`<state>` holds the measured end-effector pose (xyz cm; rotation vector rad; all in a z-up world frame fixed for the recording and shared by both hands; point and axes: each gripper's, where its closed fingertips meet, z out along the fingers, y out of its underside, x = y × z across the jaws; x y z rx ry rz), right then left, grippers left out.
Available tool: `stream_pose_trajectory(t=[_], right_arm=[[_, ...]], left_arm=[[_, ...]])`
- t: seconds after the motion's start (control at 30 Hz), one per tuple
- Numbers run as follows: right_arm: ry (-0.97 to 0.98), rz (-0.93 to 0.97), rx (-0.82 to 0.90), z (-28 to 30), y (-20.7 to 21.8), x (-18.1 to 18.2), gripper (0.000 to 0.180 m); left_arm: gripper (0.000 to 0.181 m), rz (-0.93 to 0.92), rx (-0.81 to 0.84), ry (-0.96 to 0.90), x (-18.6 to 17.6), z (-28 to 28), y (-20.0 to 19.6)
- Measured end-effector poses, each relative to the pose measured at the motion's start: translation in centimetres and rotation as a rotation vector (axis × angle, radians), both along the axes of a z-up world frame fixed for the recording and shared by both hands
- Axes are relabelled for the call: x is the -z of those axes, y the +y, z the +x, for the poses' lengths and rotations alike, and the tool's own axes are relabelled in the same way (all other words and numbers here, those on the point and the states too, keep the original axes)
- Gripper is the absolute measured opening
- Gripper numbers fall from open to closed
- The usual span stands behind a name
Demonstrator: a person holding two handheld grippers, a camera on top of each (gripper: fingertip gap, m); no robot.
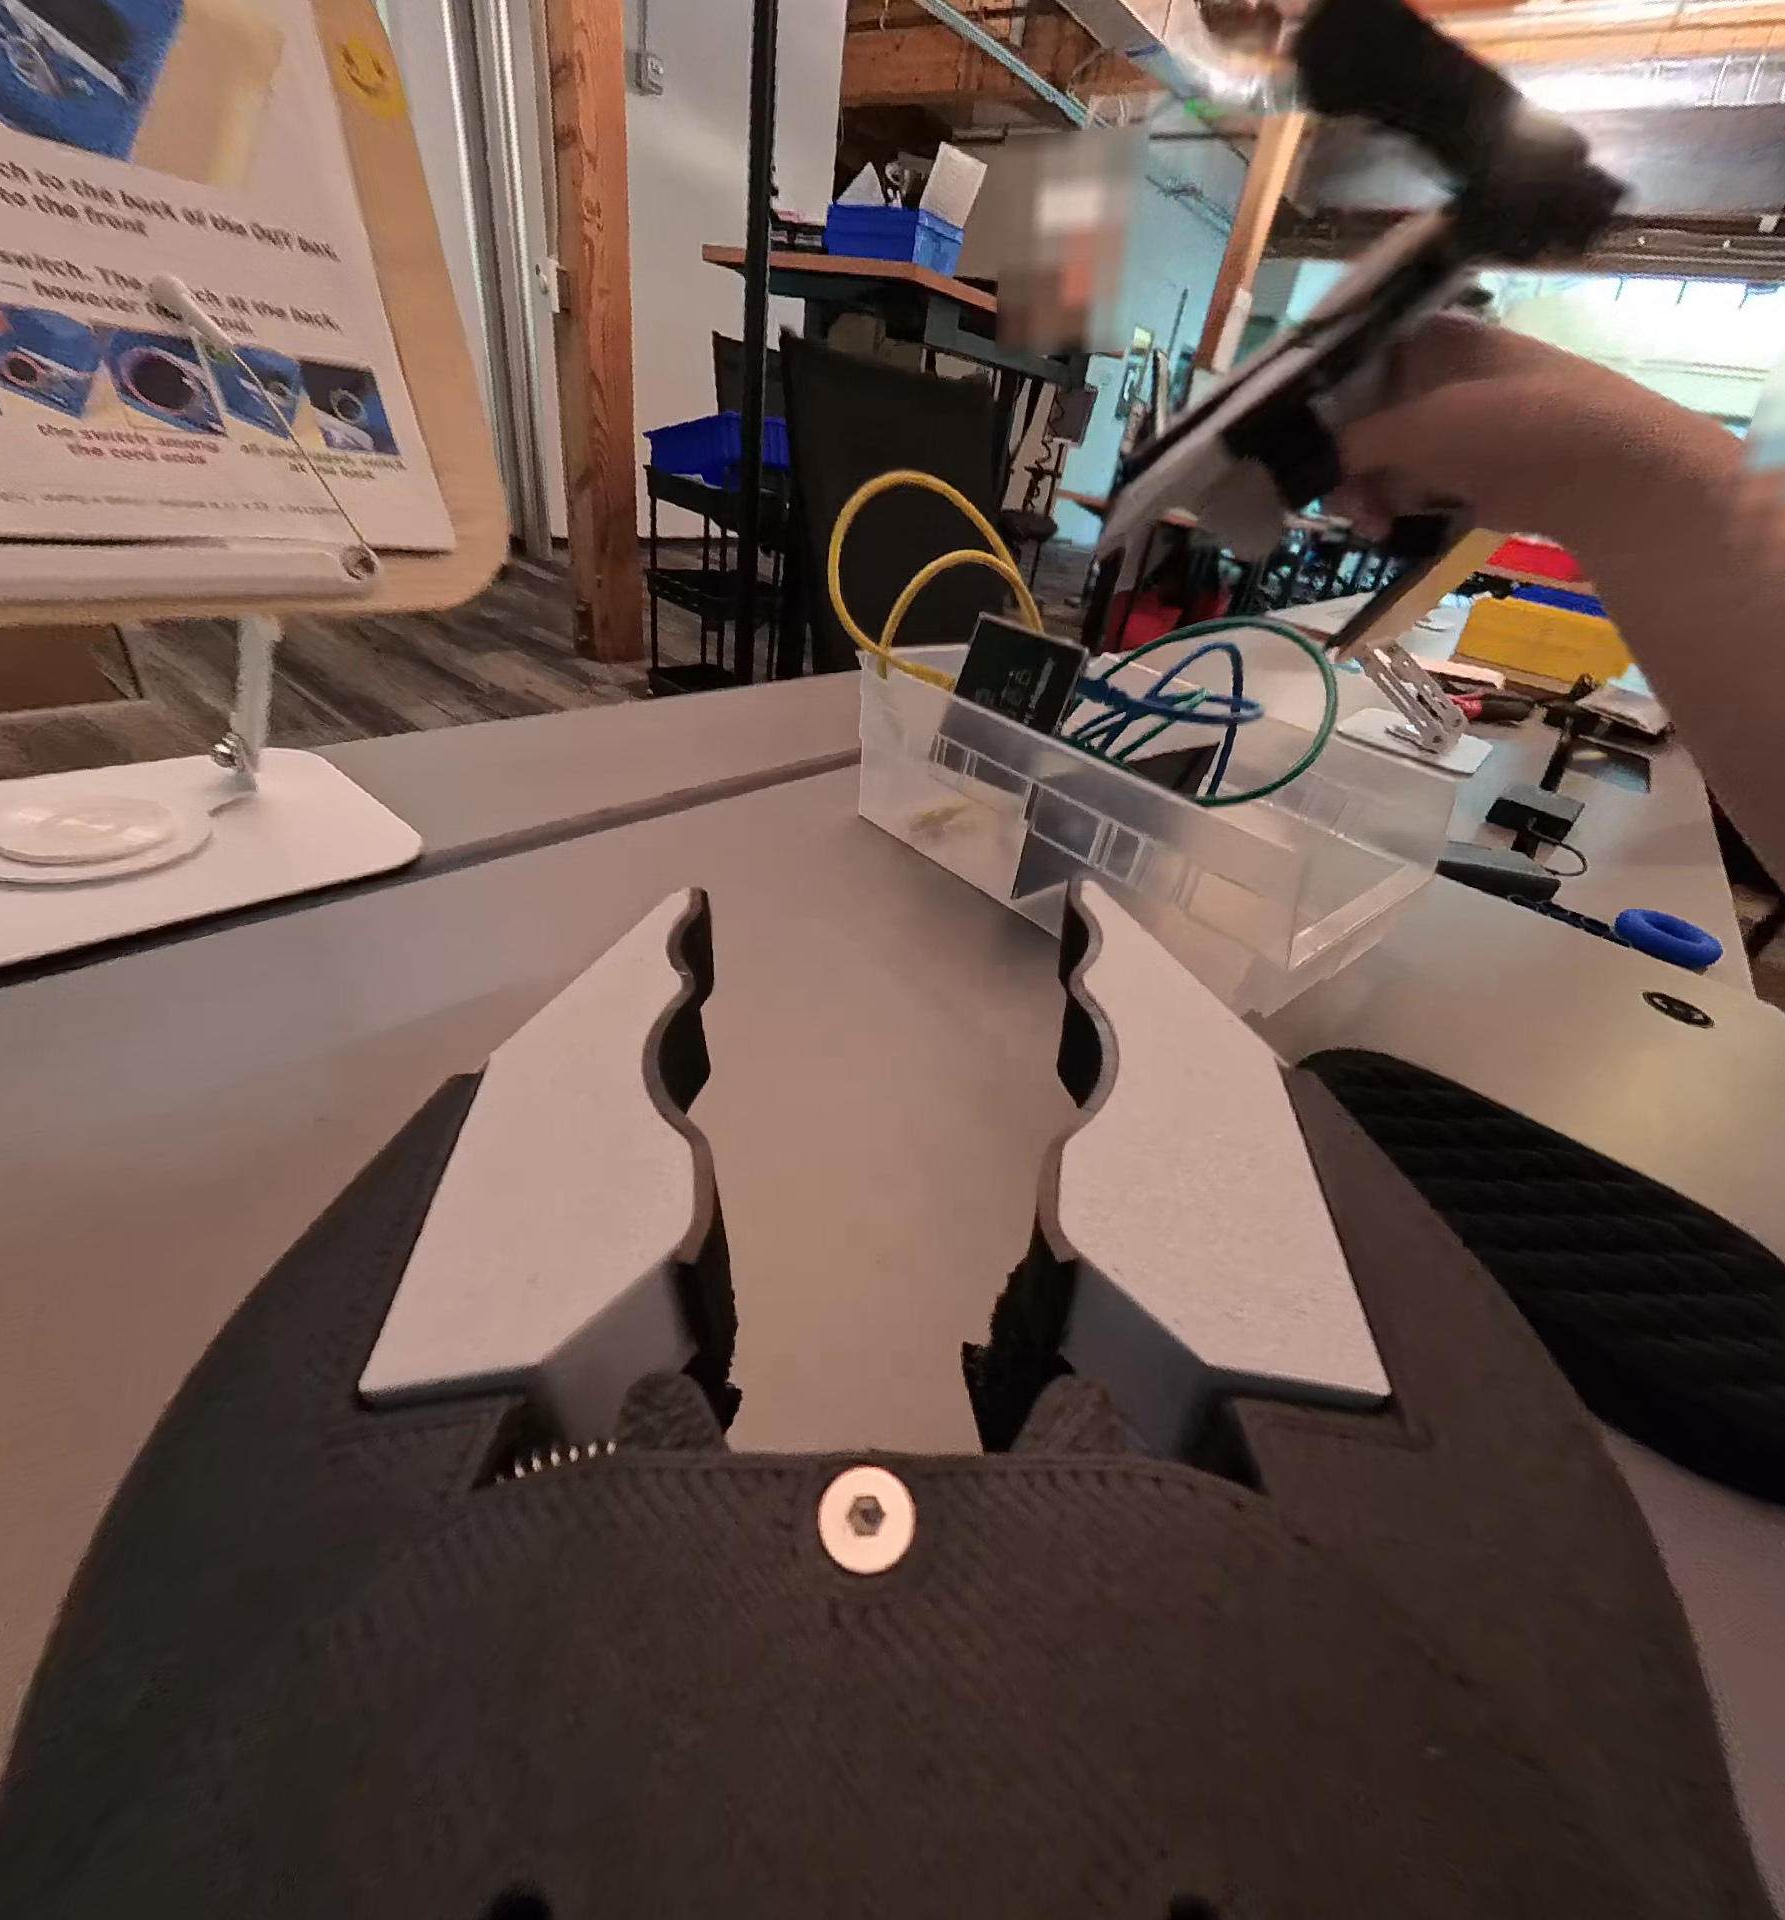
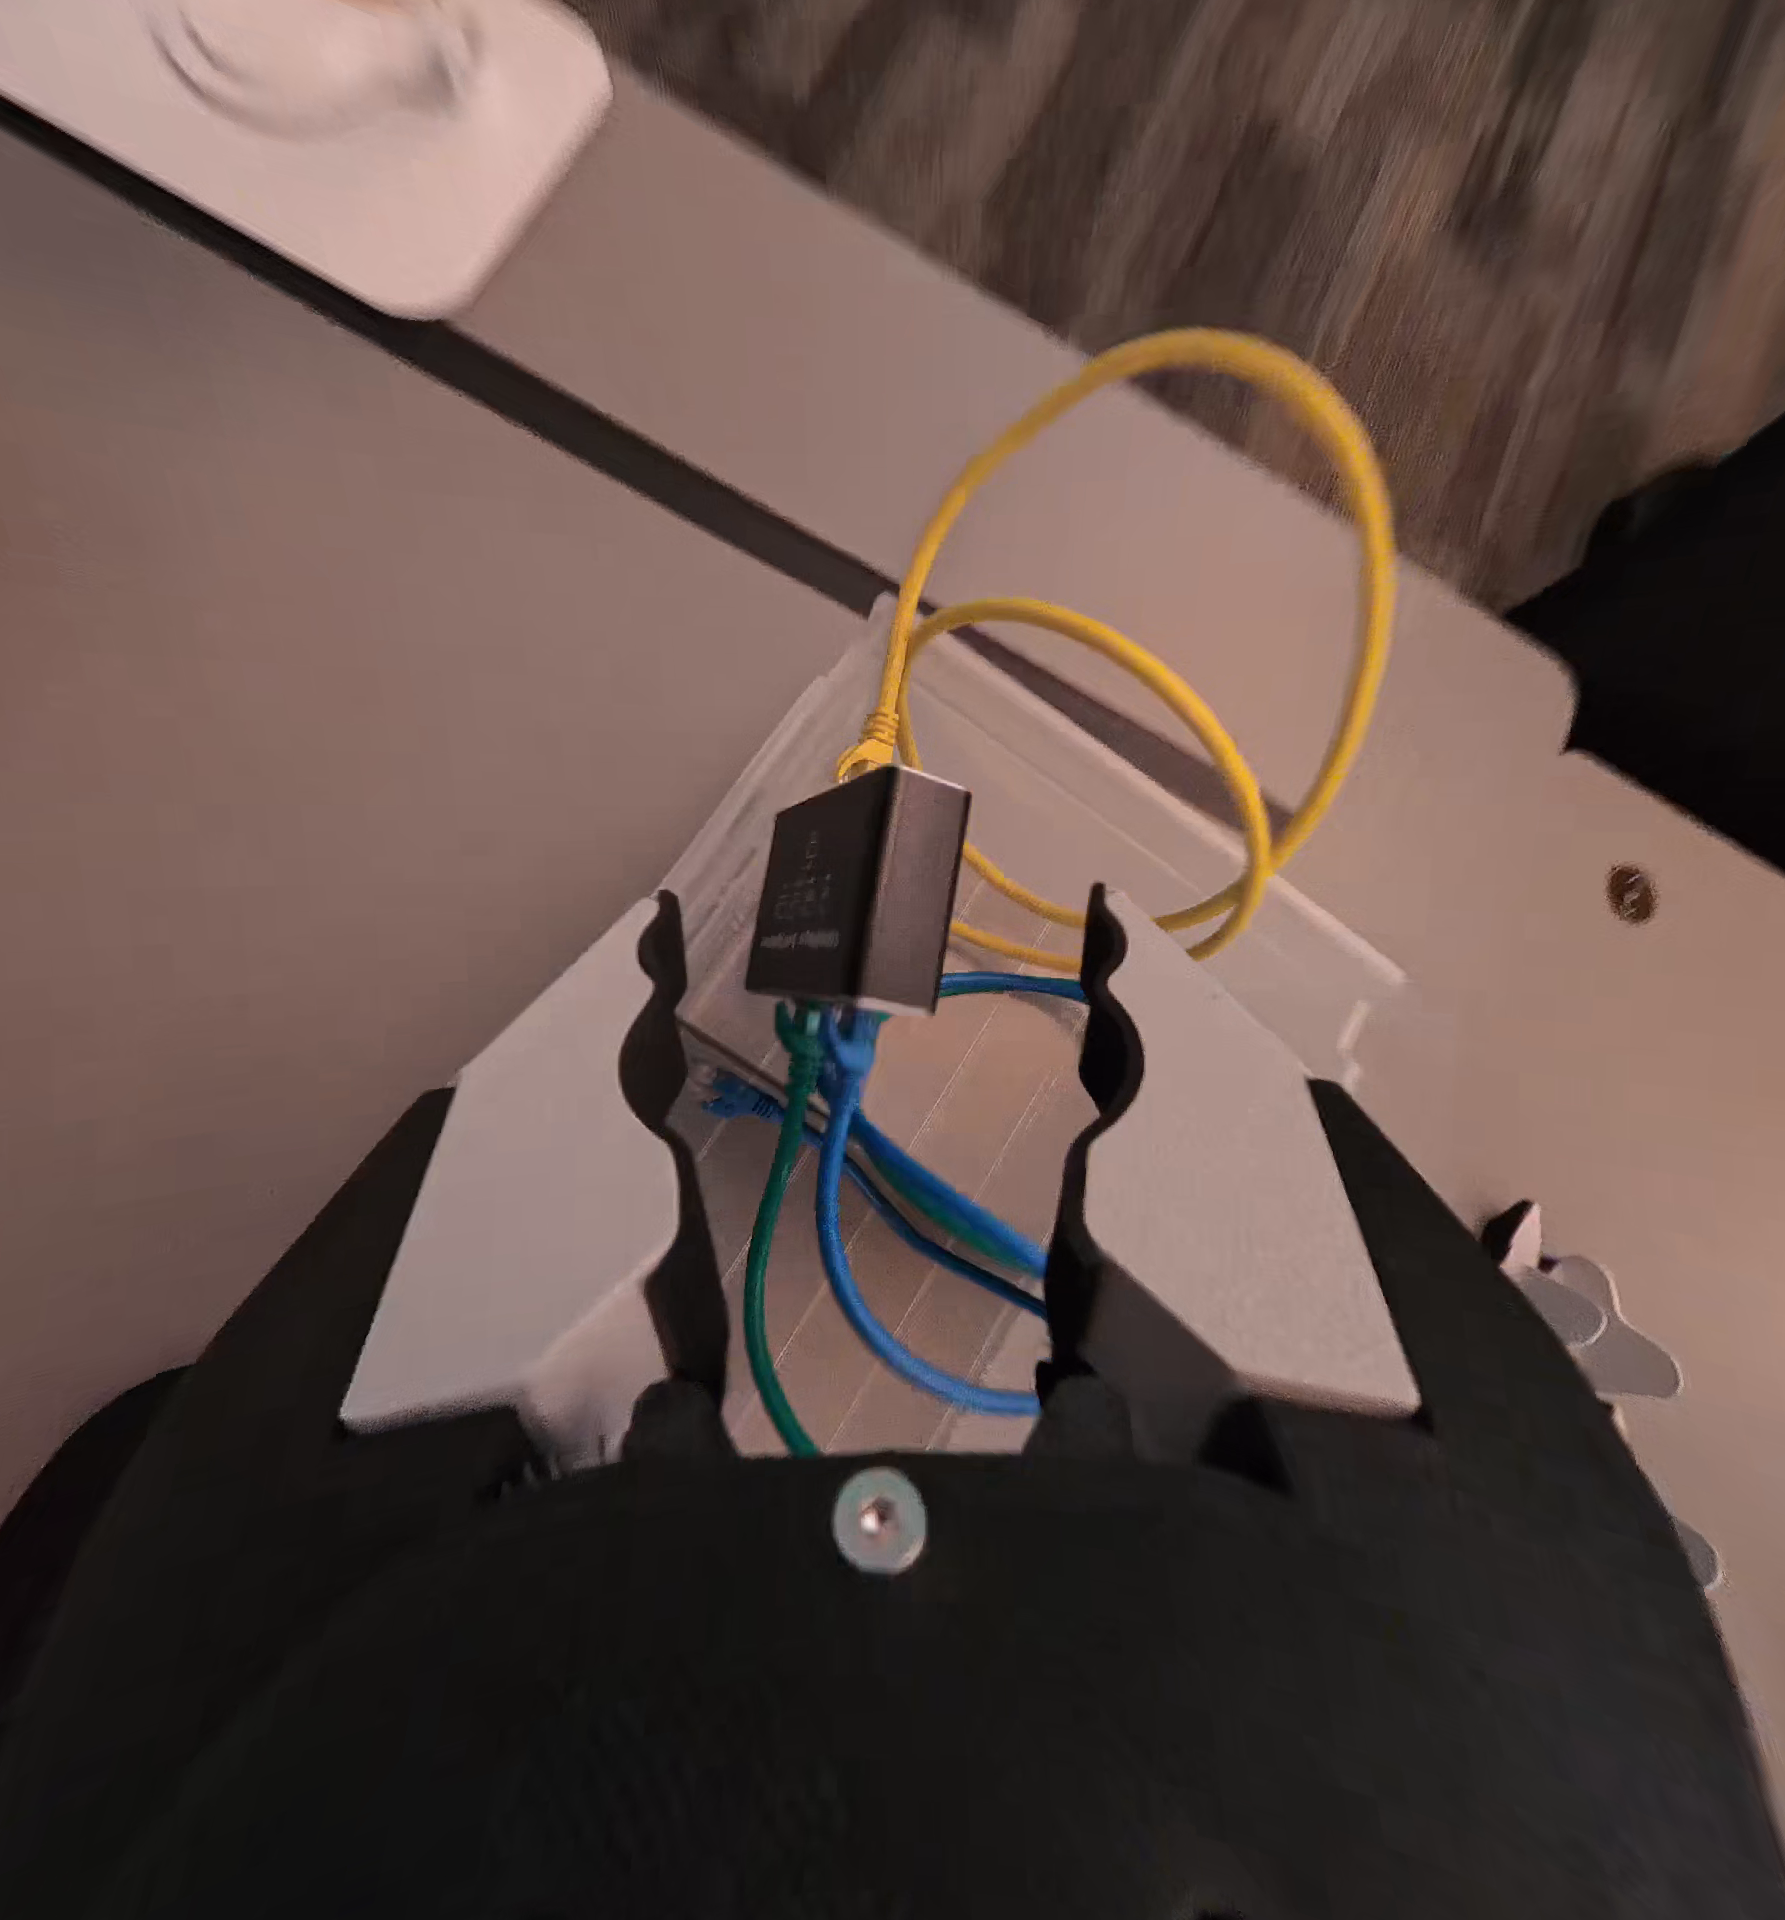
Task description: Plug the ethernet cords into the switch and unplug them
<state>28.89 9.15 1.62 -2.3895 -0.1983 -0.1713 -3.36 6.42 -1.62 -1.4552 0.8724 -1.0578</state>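
Switch [image 2: 857, 894] sits tilted in the clear bin [image 1: 1283, 883], cords plugged. Right gripper [image 2: 883, 925] spread above it, left gripper [image 1: 883, 935] spread, empty, short of bin. Risk: unbraced switch lifts with cord.

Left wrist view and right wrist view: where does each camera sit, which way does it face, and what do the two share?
Left wrist view: low above the grey table, facing level across it toward the clear bin; own open left tongs empty, the right tongs and the hand holding them raised beyond.
Right wrist view: above the bin, tilted steeply down; own open right tongs over the black switch.
Shared: switch, yellow cord, green cord, blue cords, bin, table, white stand base.
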Motion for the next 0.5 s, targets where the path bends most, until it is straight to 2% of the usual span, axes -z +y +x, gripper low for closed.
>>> stream_pose_trajectory(t=[0.13,0.2,0.27,0.33,0.4,0.43,0.5], right_arm=[[0.012,0.336,0.041,1.2,-8.1,-4.4,0.081],[0.011,0.496,0.172,4.2,-13.2,-4.6,0.081],[-0.014,0.602,0.394,8.8,-18.3,-2.8,0.082],[0.082,0.609,0.442,10.0,-20.7,1.1,0.083],[0.271,0.583,0.437,9.1,-21.2,4.8,0.084],[0.33,0.581,0.434,8.6,-20.9,6.1,0.084],[0.341,0.564,0.456,8.3,-20.1,8.0,0.084]], left_arm=[[0.067,-0.04,-0.114,-0.073,-3.0,-4.1,0.8],[0.069,-0.053,-0.232,-0.078,-4.2,-8.2,1.9],[0.085,-0.026,-0.44,-0.03,-4.7,-14.0,4.4],[0.101,0.018,-0.699,0.063,-4.6,-21.3,7.5],[0.11,0.017,-0.917,0.215,-3.2,-28.3,10.1],[0.113,-0.021,-0.972,0.284,-2.0,-30.8,11.0],[0.112,-0.13,-0.962,0.334,0.5,-33.0,12.3]])
